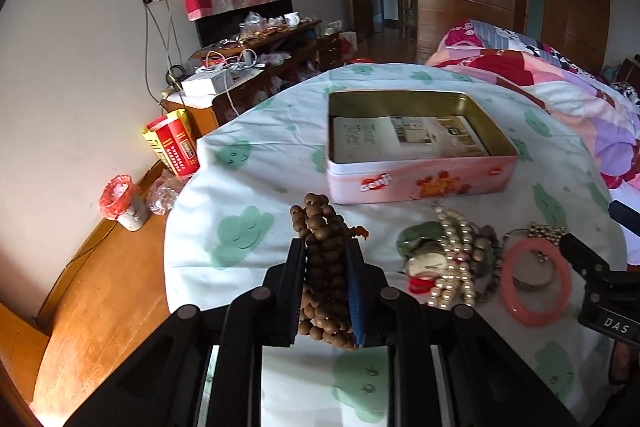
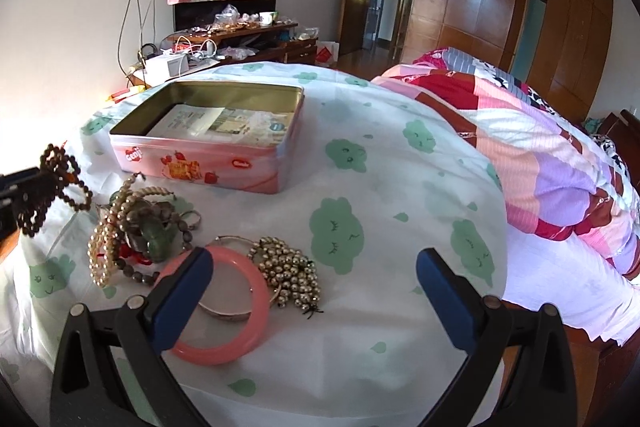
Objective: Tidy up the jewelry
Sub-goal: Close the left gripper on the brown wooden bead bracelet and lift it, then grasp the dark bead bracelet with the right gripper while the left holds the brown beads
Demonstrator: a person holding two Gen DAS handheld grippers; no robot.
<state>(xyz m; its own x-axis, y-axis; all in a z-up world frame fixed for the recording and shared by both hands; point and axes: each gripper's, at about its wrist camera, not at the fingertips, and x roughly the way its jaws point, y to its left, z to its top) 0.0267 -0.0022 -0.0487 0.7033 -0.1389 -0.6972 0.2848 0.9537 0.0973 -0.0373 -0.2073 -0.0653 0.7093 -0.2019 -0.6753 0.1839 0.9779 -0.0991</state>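
Note:
My left gripper (image 1: 325, 247) is shut on a bunched string of brown wooden beads (image 1: 322, 217), held just above the white sheet in front of the open pink tin (image 1: 420, 183); from the right wrist view the beads (image 2: 52, 187) hang at the far left. A jewelry pile lies to their right: a pearl strand (image 1: 452, 267), a green jade piece (image 1: 416, 233), a pink bangle (image 2: 256, 295) with a silver bangle (image 2: 224, 313) inside it, and a golden bead cluster (image 2: 288, 267). My right gripper (image 2: 316, 263) stands wide open, its left finger over the pink bangle, holding nothing.
The tin (image 2: 200, 167) has printed paper on its bottom. A patchwork quilt (image 2: 540, 155) is heaped on the bed's right side. The bed edge drops to a wooden floor (image 1: 100, 287) on the left, with a small bin (image 1: 120, 199) and cluttered low cabinet (image 1: 240, 75).

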